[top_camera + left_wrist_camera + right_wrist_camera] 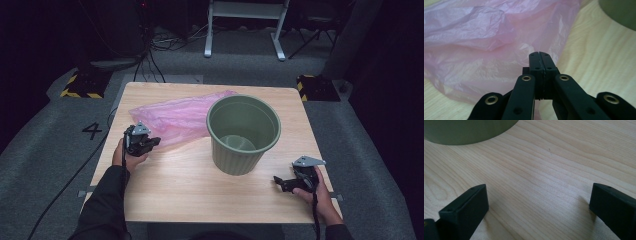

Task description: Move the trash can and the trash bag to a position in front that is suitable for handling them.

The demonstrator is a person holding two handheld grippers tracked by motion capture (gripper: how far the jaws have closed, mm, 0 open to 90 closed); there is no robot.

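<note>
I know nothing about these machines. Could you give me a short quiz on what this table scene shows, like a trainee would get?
1. True or false: the left tool has its jaws shut at the pink plastic bag.
2. What stands on the wooden table between the two hands?
3. The right tool is: A) gripping the bin, B) open over bare wood, C) holding the bag.

Key: 1 true. 2 a green ribbed waste bin, upright. 3 B.

From above we overlook the whole table (pixel 190 195); both gripper views skim it closely, each sharing the green bin (pixel 243 134).
</note>
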